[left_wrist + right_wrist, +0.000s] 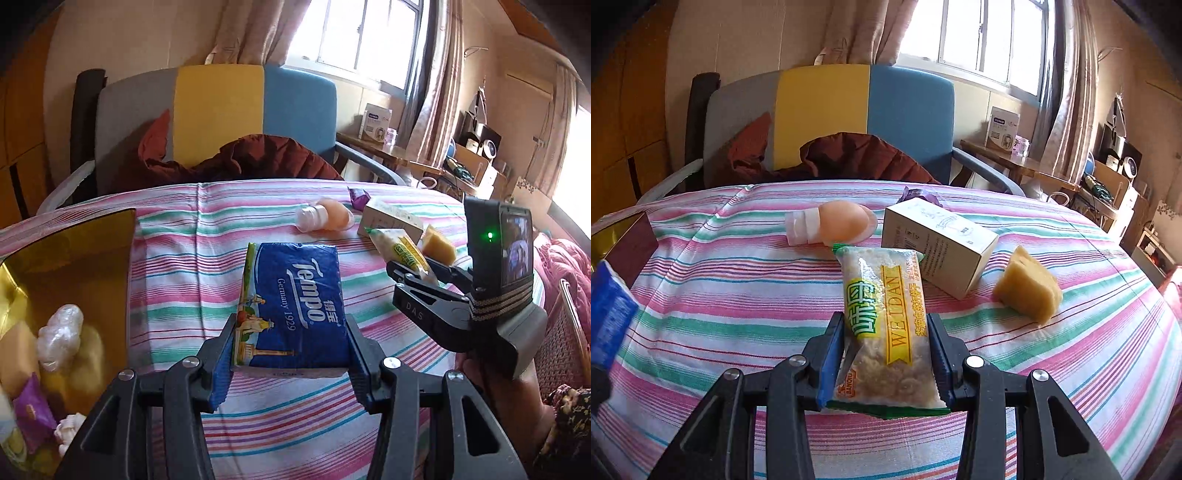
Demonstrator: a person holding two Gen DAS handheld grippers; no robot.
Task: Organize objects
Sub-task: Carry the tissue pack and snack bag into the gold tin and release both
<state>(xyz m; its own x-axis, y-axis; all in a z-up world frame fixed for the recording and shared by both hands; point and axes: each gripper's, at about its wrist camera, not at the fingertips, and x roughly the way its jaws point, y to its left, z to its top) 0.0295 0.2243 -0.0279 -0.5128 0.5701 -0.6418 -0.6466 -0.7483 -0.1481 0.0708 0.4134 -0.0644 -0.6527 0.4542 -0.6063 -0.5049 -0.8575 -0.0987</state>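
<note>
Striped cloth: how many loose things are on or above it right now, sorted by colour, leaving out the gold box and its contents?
Blue: 1, tissue pack, in the left gripper
Yellow-green: 1, snack packet, in the right gripper
Peach: 1, bottle
White: 1, carton
Yellow: 1, sponge
Purple: 1, wrapper
Total: 6

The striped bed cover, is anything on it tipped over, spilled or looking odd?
Nothing is spilled. The peach bottle lies on its side on the striped cover, and the white carton rests skewed beside a loose yellow sponge. They look scattered rather than damaged.
</note>
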